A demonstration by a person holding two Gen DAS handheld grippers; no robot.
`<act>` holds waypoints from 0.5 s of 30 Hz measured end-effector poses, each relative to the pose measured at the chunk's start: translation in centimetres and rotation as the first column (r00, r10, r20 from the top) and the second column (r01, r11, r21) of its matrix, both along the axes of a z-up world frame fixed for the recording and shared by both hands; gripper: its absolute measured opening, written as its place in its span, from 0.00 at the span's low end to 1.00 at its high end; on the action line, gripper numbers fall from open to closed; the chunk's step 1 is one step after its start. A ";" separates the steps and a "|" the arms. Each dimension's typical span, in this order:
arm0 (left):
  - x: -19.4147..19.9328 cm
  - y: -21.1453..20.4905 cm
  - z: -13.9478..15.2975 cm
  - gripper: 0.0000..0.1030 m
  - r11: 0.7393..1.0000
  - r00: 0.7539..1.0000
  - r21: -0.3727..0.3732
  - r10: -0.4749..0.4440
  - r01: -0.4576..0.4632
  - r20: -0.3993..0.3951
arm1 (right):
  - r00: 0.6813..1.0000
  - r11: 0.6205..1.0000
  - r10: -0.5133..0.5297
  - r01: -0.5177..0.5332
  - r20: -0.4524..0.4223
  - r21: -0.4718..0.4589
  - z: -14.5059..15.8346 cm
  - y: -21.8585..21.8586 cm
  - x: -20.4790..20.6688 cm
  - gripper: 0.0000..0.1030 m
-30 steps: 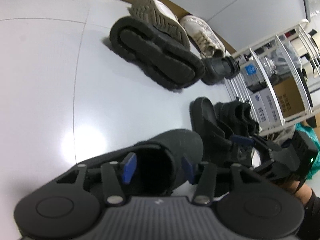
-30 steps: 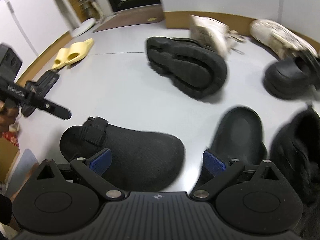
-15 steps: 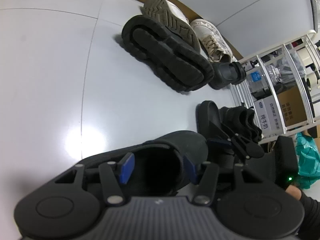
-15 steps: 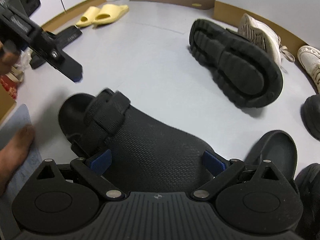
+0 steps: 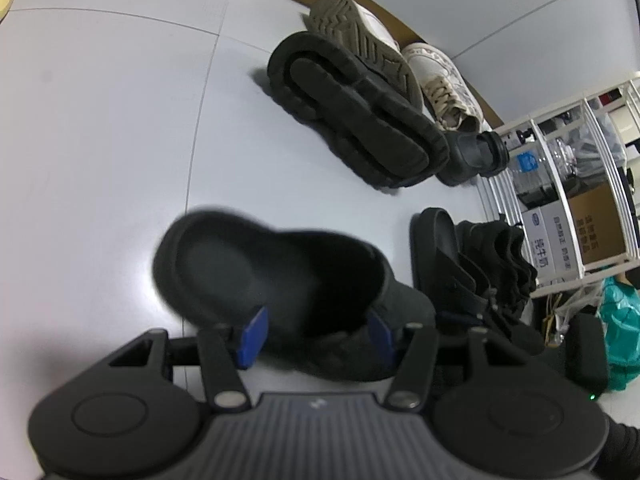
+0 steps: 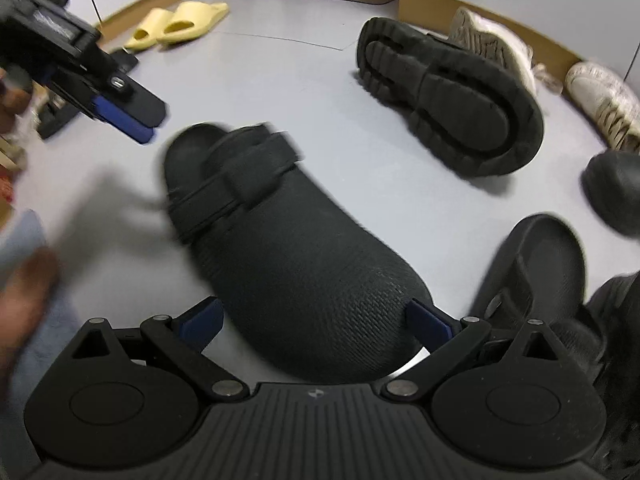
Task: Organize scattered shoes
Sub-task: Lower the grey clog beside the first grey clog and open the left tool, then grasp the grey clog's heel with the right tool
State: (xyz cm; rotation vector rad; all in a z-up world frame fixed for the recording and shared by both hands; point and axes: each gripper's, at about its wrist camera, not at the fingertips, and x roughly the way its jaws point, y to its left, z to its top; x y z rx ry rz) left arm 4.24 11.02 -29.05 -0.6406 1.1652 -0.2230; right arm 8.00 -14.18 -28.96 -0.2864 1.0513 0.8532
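The right gripper stands wide apart astride the toe of the black clog on the grey floor, pads just beside it. Its heel lies past the left gripper, whose half-open fingers are not visibly pressing it. Beyond the clog lies an overturned black shoe.

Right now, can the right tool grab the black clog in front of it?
Probably yes. The black clog lies toe-first between the right tool's open fingers, with nothing over it; the black slide sandal lies off to the side.
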 end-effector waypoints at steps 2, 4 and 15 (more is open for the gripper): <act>0.0 0.0 0.0 0.56 1.000 1.000 0.002 0.001 -0.001 -0.001 | 1.000 1.000 -0.010 0.010 0.029 0.004 0.4 -0.2 0.2 0.97; 0.0 0.0 0.0 0.56 1.000 1.000 0.003 0.001 -0.001 0.000 | 0.998 1.000 -0.014 0.014 0.065 0.003 0.6 -0.2 0.5 0.97; 0.0 0.3 0.1 0.56 1.000 1.000 0.006 0.006 -0.006 0.000 | 0.985 0.992 0.125 -0.124 0.117 -0.014 -1.1 3.5 1.2 0.97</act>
